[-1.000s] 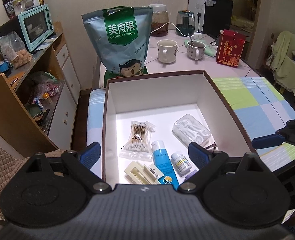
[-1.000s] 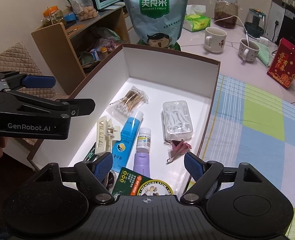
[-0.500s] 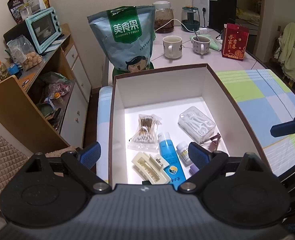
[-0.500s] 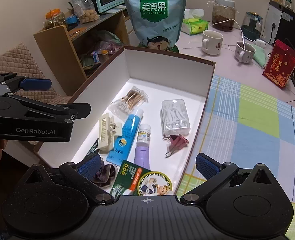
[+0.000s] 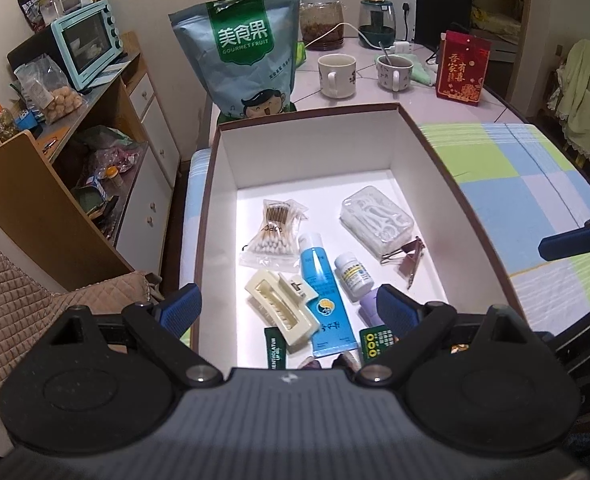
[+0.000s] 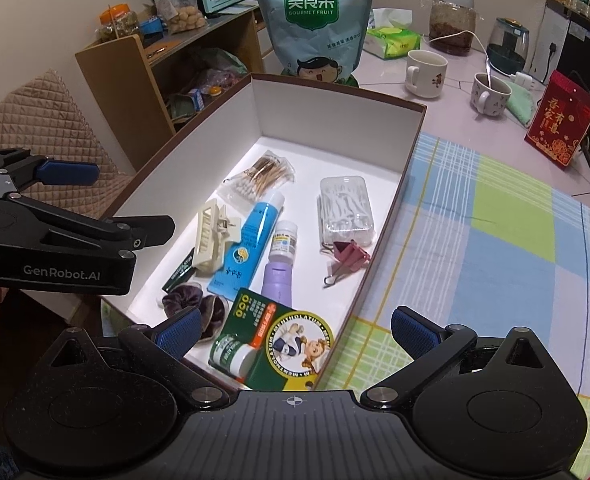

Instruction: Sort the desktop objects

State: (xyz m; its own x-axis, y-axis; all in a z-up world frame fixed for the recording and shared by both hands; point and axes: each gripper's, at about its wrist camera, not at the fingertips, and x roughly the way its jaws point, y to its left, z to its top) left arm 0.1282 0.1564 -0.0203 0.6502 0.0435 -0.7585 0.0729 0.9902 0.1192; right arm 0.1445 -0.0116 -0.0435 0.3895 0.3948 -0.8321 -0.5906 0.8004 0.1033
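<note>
An open brown box with a white inside holds small items: a bag of cotton swabs, a cream hair claw, a blue tube, a white pill bottle, a clear floss-pick case, a pink binder clip, a purple bottle, a purple scrunchie and a green Mentholatum pack. My left gripper hovers open above the box's near end. My right gripper is open over the box's near right corner. Neither holds anything.
A big snack bag stands behind the box. Two mugs, a red packet, a jar and a kettle sit further back. A checked cloth covers the table on the right. Shelves with a toaster oven stand left.
Both grippers have drawn back and risen, so more of the box's near end shows. The right gripper's fingers have spread wider apart. The items in the box have not moved.
</note>
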